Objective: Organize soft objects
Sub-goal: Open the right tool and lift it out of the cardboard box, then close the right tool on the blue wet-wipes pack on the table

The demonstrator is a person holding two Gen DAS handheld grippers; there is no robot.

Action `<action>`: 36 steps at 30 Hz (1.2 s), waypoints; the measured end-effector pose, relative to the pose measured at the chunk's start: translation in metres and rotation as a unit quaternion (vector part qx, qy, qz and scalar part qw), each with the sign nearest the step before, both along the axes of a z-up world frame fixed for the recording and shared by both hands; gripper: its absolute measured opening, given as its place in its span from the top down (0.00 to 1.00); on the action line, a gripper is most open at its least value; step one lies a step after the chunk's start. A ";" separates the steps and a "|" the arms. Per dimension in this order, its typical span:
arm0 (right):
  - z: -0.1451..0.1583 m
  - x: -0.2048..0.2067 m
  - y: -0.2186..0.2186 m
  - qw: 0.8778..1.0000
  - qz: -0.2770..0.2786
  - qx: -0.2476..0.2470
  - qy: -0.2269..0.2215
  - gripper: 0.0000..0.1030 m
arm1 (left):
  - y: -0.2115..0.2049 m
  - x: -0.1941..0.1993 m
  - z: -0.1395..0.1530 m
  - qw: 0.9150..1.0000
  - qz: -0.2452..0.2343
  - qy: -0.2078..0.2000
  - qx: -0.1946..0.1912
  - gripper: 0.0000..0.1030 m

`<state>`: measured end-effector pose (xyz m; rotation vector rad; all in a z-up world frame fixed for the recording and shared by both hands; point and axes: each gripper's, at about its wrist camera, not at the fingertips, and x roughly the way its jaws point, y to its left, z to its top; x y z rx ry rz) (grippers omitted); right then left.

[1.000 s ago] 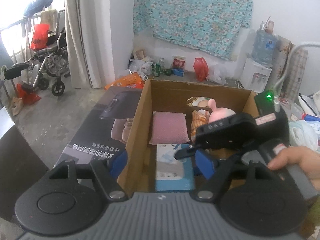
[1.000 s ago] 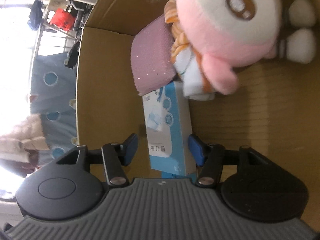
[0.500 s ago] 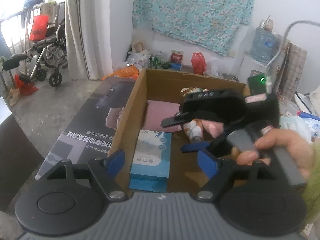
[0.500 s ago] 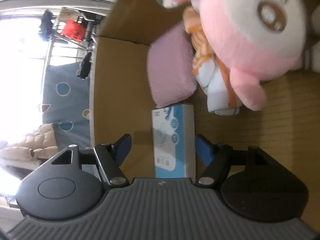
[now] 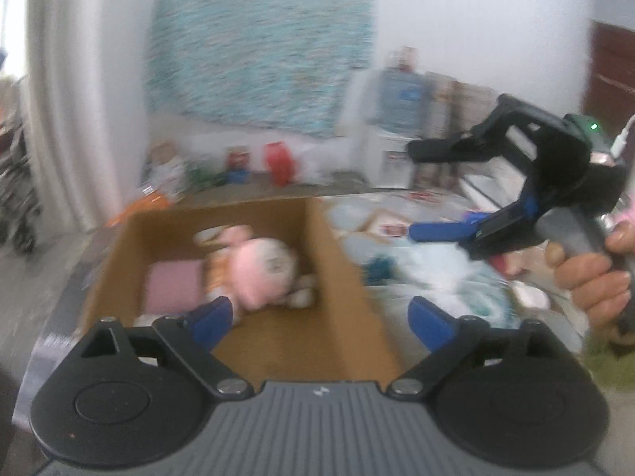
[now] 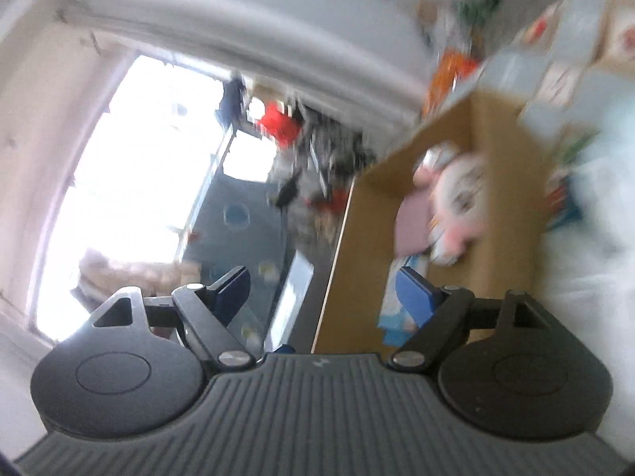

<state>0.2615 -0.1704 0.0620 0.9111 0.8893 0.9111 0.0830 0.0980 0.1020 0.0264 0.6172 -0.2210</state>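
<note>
Blue-padded and empty, the left tool [image 5: 317,319] and the right tool [image 5: 428,194] are both opening with nothing between their jaws. At eleven o'clock of the left tool, the brown cardboard box [image 5: 329,238] already holds the round pink plush toy [image 5: 262,265], lying on its side against a flat pink cushion [image 5: 170,289]. Packing looks partly done: blurred pale soft things [image 5: 444,277] at two o'clock, outside the box, probably remain.

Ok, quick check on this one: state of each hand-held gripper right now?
Left hand-held gripper: jaws opening, nothing between them, above the cardboard box.
Right hand-held gripper: jaws opening, nothing held.
</note>
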 end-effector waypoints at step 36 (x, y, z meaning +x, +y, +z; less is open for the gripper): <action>-0.076 0.175 -0.283 0.960 -0.134 -0.227 0.094 0.18 | -0.269 0.298 -0.124 0.907 -0.015 0.364 -0.212 0.41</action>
